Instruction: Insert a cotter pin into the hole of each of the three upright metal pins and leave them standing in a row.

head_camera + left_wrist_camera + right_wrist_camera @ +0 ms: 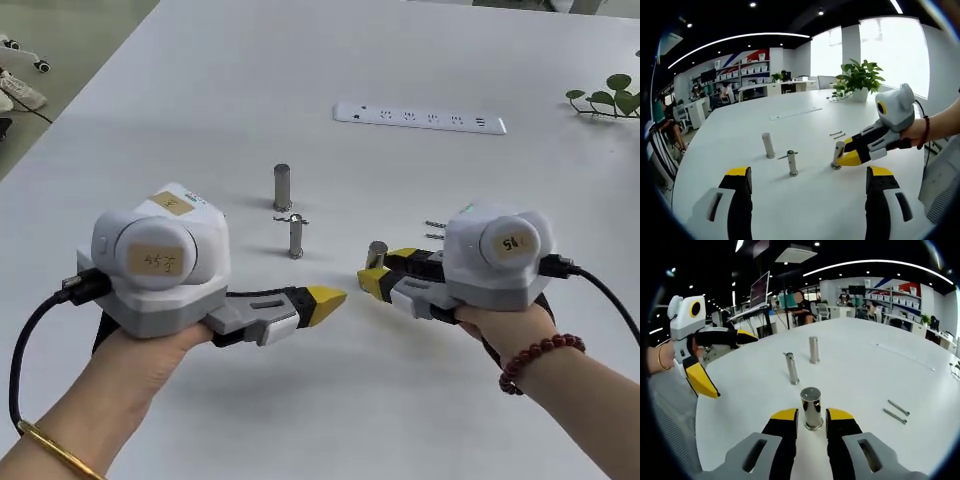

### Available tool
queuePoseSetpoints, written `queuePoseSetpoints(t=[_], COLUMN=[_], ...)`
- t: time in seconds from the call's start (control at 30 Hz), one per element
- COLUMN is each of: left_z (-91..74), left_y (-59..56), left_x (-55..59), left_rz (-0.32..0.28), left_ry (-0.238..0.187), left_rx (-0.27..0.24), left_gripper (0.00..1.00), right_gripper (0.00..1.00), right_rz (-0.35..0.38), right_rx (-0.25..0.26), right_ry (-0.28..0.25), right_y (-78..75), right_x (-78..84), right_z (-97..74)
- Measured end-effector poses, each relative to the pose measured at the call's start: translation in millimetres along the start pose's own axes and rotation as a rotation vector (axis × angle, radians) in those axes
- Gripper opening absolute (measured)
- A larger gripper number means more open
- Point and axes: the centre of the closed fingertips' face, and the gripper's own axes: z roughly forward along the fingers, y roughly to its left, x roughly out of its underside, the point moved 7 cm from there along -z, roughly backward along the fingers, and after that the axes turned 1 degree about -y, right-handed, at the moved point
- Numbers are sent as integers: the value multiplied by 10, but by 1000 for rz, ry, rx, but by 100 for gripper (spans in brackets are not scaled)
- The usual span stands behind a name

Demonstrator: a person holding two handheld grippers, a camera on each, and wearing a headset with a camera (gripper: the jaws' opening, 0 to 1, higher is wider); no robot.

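Right gripper (812,416) fingers are set about the nearest metal pin (812,405); clamping cannot be confirmed. Left gripper (809,172) fingers are spread. The pin is to be kept upright.

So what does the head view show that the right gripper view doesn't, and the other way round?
The head view gives you a white power strip, plant leaves and a bead bracelet. The right gripper view gives you the office behind, with a monitor and shelves. Both show the three metal pins in a row, two loose cotter pins and the left gripper.
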Motion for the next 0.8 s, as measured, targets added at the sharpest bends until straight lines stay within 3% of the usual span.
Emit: queuePoseSetpoints(t=[0.33,0.7,0.8], left_z=[4,14,7], left_y=[-21,-55,-66], left_x=[-6,-9,-32], left_rz=[-5,1,-2], left_ry=[-2,0,-17], left_rx=[1,14,15], left_gripper=[95,95,94], right_gripper=[26,27,27], right_rz=[13,8,9], right_rx=[-1,32,33], right_ry=[22,94,100], right_y=[-104,-366,-466], right_x=[-8,-23,-46], right_z=[-185,-339,-348])
